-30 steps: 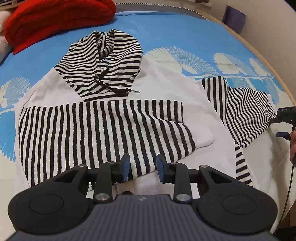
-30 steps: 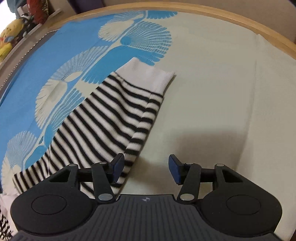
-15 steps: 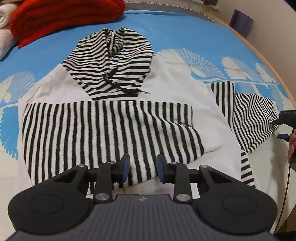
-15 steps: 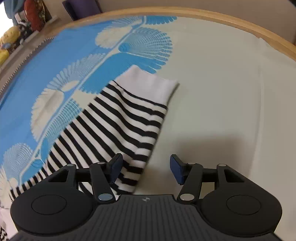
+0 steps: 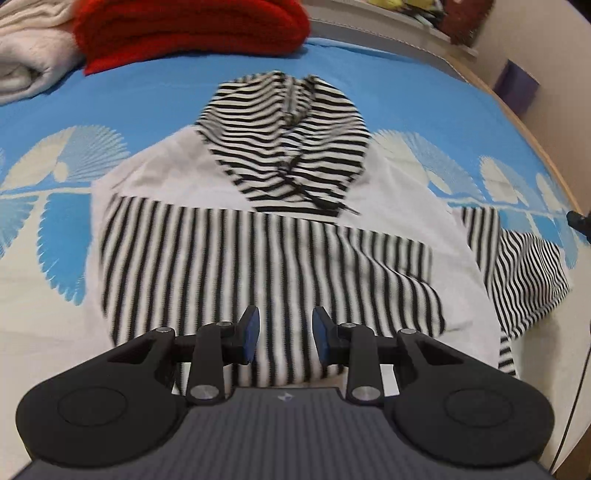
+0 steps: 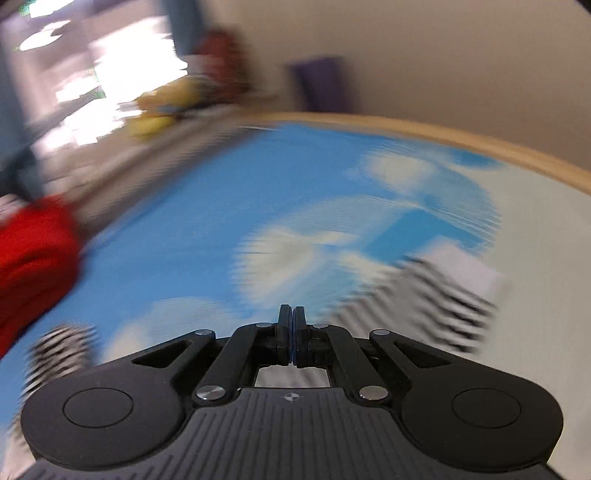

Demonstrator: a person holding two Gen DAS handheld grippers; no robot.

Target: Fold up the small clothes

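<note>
Hoodie (image 5: 266,258), striped black and white with a plain white body, lies face up on the bed (image 5: 147,107), whose cover is blue with pale fan prints. Its hood (image 5: 284,147) points toward the far end, where a folded red knit (image 5: 192,26) and a cream blanket (image 5: 29,48) sit well apart from it.

One sleeve (image 5: 221,273) is already folded across the chest, its stripes running over the white front. The other sleeve (image 5: 524,273) is not yet brought in: it lies out to the side of the body, bent and partly doubled on itself. Judging from this, the fold is at an early stage; that sleeve, then the body and hood, are left to do.

The left gripper (image 5: 284,336) hovers above the hem edge with its jaws narrowly apart and nothing between them.

The right gripper (image 6: 291,332) has its jaws pressed fully together. The right wrist view is heavily blurred; no cloth shows between the pads, and the striped sleeve with its white cuff (image 6: 424,295) lies ahead and to one side on the bed, apparently not held.
</note>
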